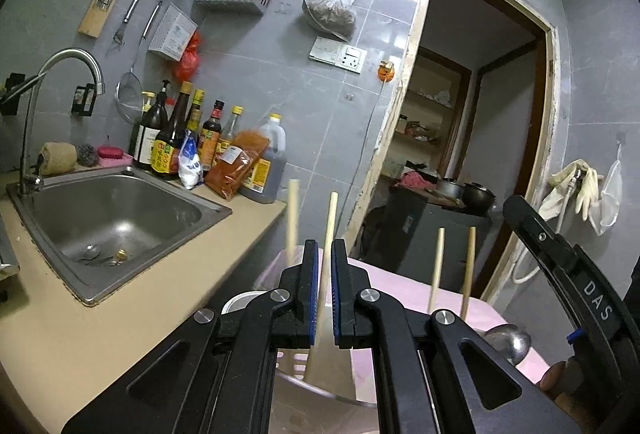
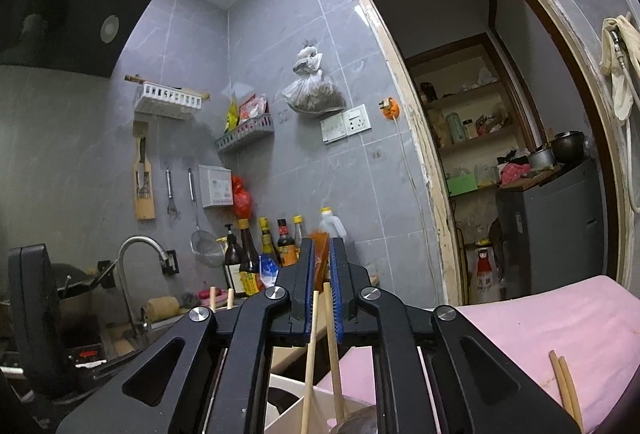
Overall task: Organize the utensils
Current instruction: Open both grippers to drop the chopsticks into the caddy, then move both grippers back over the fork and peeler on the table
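In a grey-tiled kitchen, I hold chopsticks upright with both sets of fingers.

My left gripper point(image 1: 325, 288) has a narrow gap with one chopstick point(image 1: 329, 234) between its fingers; whether they clamp it, I cannot tell. My right gripper point(image 2: 321, 288) grasps a chopstick pair point(image 2: 320, 346) above a white holder point(image 2: 296, 410), beside a pink mat point(image 2: 560, 318) and sink point(image 1: 120, 210).

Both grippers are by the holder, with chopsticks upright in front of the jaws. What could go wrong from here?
1. The chopsticks stand in line with the right gripper jaws; a sideways pull could flick them out of the white holder.
2. The same goes for the chopstick at the left gripper.
3. The grippers sit close together and may collide.
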`<state>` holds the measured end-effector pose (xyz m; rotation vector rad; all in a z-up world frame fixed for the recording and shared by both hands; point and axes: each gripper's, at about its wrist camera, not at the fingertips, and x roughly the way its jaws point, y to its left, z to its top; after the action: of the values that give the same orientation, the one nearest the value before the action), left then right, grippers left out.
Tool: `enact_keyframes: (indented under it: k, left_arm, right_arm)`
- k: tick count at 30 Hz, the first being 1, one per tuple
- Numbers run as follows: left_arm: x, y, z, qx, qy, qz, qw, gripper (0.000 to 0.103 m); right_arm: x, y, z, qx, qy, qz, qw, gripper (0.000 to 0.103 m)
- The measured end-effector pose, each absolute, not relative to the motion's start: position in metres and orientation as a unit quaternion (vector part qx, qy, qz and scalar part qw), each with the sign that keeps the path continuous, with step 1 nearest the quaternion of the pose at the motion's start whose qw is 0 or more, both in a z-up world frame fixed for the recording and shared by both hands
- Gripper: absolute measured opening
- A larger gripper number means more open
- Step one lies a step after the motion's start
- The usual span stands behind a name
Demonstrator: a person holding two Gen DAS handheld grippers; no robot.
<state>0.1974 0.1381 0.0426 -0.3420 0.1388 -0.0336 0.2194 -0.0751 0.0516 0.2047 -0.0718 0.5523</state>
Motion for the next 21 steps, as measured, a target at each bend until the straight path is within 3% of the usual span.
enact_keyframes:
  k: [2, 9, 16, 18, 20, 21]
  left_arm:
    - [0.195, 0.138, 0.045, -0.172, 0.071, -0.022, 0.982, 0.009]
    - [0.185, 0.129, 0.054, -0.168, 0.083, -0.043, 0.981, 0.039]
    - [0.172, 0.104, 0.066, -0.137, 0.103, -0.066, 0.983, 0.057]
    - [0.169, 0.095, 0.068, -0.126, 0.106, -0.075, 0.984, 0.063]
    - [0.163, 0.082, 0.069, -0.110, 0.108, -0.087, 0.984, 0.068]
    - [0.162, 0.076, 0.070, -0.103, 0.109, -0.094, 0.984, 0.071]
  right_arm:
    - [0.215, -0.078, 0.054, 0.099, -0.036, 0.271, 0.957, 0.022]
    - [0.203, -0.100, 0.062, 0.098, -0.027, 0.248, 0.963, 0.029]
    - [0.185, -0.142, 0.060, 0.076, 0.002, 0.215, 0.974, 0.051]
    - [0.181, -0.155, 0.060, 0.064, 0.012, 0.205, 0.976, 0.060]
    - [0.176, -0.170, 0.060, 0.051, 0.026, 0.196, 0.979, 0.075]
    - [0.174, -0.178, 0.060, 0.045, 0.031, 0.192, 0.980, 0.076]
